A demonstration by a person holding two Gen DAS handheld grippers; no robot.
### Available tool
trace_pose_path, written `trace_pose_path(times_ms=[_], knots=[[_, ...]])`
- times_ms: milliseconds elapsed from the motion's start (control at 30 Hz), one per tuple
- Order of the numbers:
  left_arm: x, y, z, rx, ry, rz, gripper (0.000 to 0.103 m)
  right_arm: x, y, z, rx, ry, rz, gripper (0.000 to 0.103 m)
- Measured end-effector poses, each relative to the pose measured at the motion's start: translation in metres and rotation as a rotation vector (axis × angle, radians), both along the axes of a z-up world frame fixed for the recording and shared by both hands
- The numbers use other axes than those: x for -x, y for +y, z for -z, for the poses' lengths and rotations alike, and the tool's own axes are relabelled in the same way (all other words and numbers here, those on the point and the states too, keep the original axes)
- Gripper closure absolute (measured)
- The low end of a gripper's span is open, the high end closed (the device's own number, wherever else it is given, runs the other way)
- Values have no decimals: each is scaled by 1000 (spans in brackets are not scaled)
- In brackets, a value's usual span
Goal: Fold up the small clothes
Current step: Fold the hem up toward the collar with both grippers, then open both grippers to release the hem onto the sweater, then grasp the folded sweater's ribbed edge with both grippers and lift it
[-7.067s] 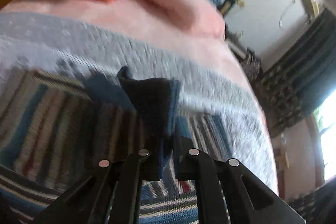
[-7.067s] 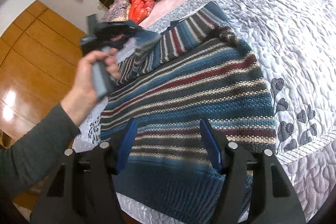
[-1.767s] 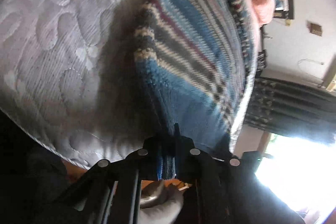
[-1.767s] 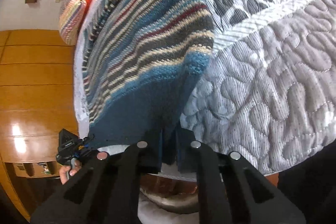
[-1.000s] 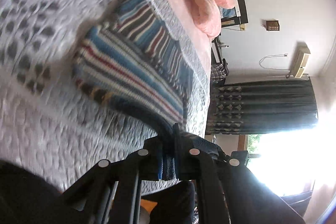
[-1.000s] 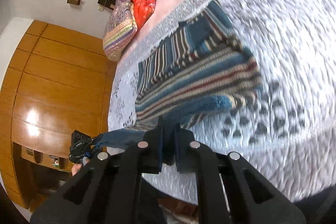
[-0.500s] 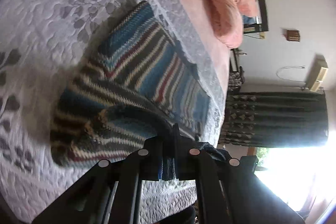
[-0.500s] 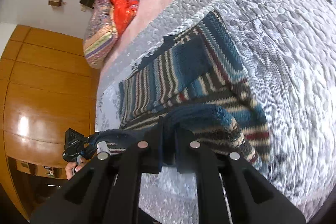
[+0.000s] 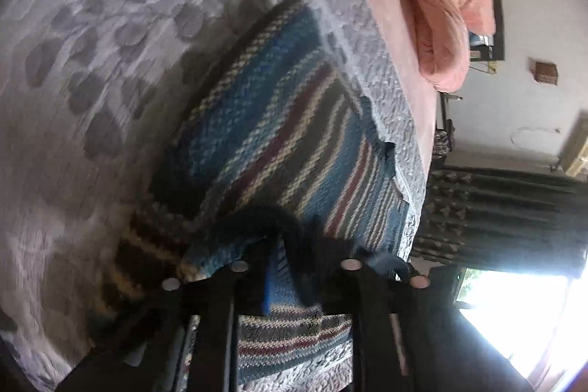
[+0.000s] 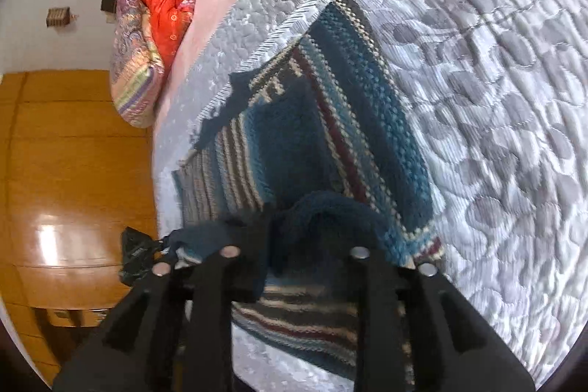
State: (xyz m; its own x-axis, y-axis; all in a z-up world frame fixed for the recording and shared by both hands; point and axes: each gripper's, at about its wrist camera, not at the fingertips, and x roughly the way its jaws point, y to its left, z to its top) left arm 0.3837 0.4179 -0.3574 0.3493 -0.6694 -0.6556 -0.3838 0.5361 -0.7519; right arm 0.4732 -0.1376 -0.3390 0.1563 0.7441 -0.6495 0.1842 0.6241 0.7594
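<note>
Bedroom scene: grey quilted bedspread (image 10: 496,68) with a leaf and pebble stitch pattern covers the bed, pink sheet (image 9: 382,24) showing past its top edge. Pink pillow (image 9: 448,21) and a red-orange patterned cushion (image 10: 161,10) sit at the head end. Glossy wooden wardrobe panels (image 10: 66,149) on one side; on the other, dark patterned curtains (image 9: 507,208) beside a blown-out bright window (image 9: 514,315). White wall carries a small brown plaque (image 9: 545,73). Striped knit sweater (image 9: 279,135) lies on the bedspread, mid-fold: blue, teal, cream, maroon and dark grey bands, solid dark-blue hem doubled back over the striped body. Left gripper (image 9: 294,267) has its jaws nearly together with the dark-blue hem pinched between them. Right gripper (image 10: 294,256) shows a wider gap; a hump of the same hem sits between the fingers, but I cannot tell if it is clamped or just draped. The left gripper also shows at the left edge of the right wrist view, with the hem running across to it. Both views are motion-blurred. No readable text or labels.
</note>
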Motion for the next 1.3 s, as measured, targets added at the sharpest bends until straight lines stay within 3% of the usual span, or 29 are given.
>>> trace_pose_path(times_ms=[33,133,300,500,733,767,800,867,900,967,1033,1300], knots=[[1,-1,-6,-14,-27,9,72,-1,-4,-5,-23,-18,4,62],[6,0,-28,-83,-140,44,51,-2,-13,-21,-48,-77,0,54],[2,-3,-48,-185,-241,120,46,-7,-2,-34,112,-176,-140,52],[-18,-20,-35,-320,-213,261,43,-8,16,-16,246,-199,-269,52],[-25,-46,-14,-438,-167,442,40,-7,26,-7,302,-214,-350,51],[-24,-48,-15,-447,-173,454,42,-7,28,-7,314,-222,-361,53],[-24,-52,-17,-467,-180,464,45,-5,32,-10,329,-241,-379,61],[-20,-55,-16,-474,-183,483,80,-1,36,-13,354,-270,-406,70],[-19,-55,-14,-480,-184,485,80,1,37,-15,373,-289,-415,75],[-16,-59,-16,-485,-202,490,91,3,40,-18,399,-314,-422,82],[-13,-58,-19,-490,-226,482,92,5,41,-21,426,-340,-422,94],[5,-55,-64,-481,-355,422,94,26,35,-55,455,-447,-394,96]])
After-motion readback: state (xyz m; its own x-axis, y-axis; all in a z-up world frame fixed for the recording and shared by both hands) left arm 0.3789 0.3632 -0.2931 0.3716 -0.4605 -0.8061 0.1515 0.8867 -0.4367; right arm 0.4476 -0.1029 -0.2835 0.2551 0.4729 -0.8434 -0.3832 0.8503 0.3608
